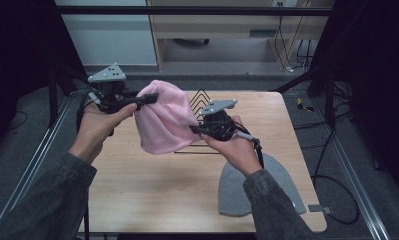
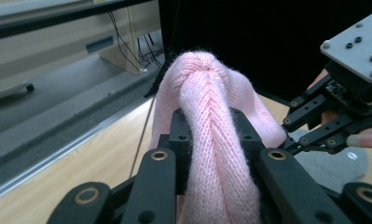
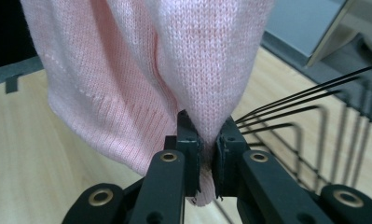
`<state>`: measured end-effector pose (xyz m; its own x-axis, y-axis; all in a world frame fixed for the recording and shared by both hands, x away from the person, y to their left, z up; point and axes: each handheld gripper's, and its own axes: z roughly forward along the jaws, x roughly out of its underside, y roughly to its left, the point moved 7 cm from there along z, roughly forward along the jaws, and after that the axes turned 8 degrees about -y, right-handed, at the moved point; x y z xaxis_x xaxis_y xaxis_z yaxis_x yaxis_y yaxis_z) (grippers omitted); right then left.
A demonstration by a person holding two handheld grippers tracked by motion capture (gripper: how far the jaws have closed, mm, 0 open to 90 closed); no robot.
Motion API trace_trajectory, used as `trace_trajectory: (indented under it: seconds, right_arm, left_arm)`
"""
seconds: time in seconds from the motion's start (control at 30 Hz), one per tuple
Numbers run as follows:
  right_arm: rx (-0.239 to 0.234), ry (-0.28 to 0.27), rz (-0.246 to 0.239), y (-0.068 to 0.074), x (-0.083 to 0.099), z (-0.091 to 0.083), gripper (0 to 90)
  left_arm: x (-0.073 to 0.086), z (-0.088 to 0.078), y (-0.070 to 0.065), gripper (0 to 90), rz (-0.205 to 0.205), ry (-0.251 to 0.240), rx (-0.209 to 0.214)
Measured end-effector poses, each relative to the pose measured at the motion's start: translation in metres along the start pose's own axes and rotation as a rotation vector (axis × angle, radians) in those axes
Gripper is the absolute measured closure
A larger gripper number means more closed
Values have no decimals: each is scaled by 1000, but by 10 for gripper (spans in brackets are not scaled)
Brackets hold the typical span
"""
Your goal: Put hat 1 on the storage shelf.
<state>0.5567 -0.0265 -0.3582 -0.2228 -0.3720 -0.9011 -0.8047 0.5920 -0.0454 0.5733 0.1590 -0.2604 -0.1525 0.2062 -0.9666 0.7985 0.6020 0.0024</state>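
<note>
Nearest the person, a grey beanie (image 1: 259, 187) lies flat on the wooden table (image 1: 152, 185) at the near right, partly under the right forearm.

Above the middle of the table, a pink knit beanie (image 1: 162, 120) hangs lifted off the surface, held between the two grippers. The right gripper (image 1: 199, 129) is at the beanie's right edge. In the right gripper view its jaws are pressed nearly together, pinching a fold of the pink knit (image 3: 207, 107) between the pads; the fabric hangs down past the jaws on both sides.

The left gripper (image 1: 149, 98) is farther away and to the left, at the beanie's upper left edge. In the left gripper view its jaws grip a thick rolled bunch of the pink knit (image 2: 211, 140), which fills the gap between them.

Behind the beanie, a black wire rack (image 1: 201, 100) stands on the far middle of the table. The beanie covers much of it, so its contents cannot be determined; the wires (image 3: 309, 100) seen in the right gripper view hold nothing.
</note>
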Motion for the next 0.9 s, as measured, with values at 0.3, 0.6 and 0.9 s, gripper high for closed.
trace_trajectory:
  seconds: [0.3, 0.6, 0.9]
  right_arm:
    - [10, -40, 27, -33, -19, -4, 831]
    - [38, -69, 44, -53, -27, 3, 831]
    - [88, -124, 66, -72, -34, 4, 830]
  left_arm:
    - [-24, 23, 18, 744, -3, -34, -16]
    - [-34, 36, 29, 744, 6, -48, -22]
    - [-47, 51, 33, 744, 24, -68, -26]
